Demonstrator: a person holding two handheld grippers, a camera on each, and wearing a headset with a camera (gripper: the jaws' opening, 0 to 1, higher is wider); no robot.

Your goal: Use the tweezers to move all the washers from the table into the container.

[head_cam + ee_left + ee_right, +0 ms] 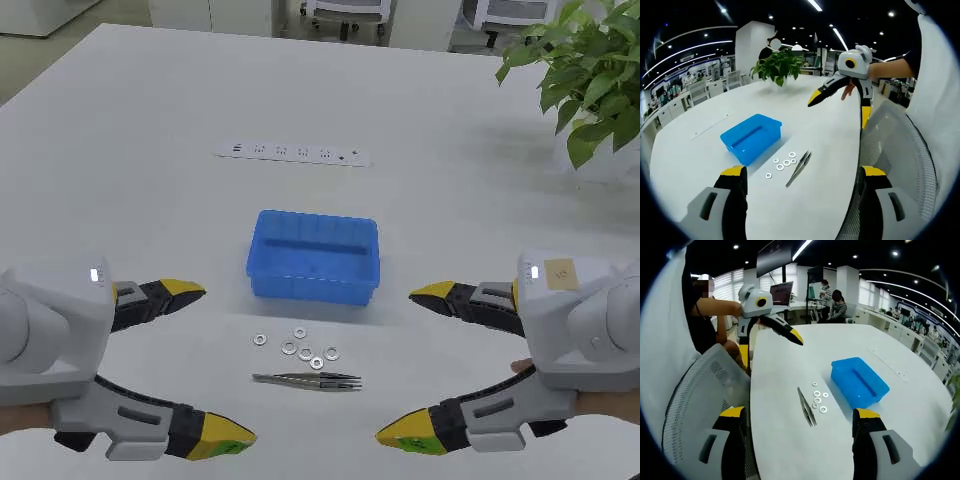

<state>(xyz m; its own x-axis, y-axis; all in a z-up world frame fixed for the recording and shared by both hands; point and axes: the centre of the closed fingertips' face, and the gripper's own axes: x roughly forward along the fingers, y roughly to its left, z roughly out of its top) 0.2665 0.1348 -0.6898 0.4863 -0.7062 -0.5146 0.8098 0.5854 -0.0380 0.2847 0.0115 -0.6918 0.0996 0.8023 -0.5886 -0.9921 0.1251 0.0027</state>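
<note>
Both sets of jaws are wide apart, nothing held: left gripper [222, 362] and right gripper [400, 365] flank the work at the near edge of the tabletop [150, 220], likely staged to grab the tweezers [307, 379] first. Tweezers lie flat along that edge, untouched. Washers [300, 347], six by my count, are small flat silver rings, loosely clustered between the tweezers and the blue container [314, 256]. It sits just behind them toward the tabletop's middle and looks empty. Short carry, presumably deliberate.
</note>
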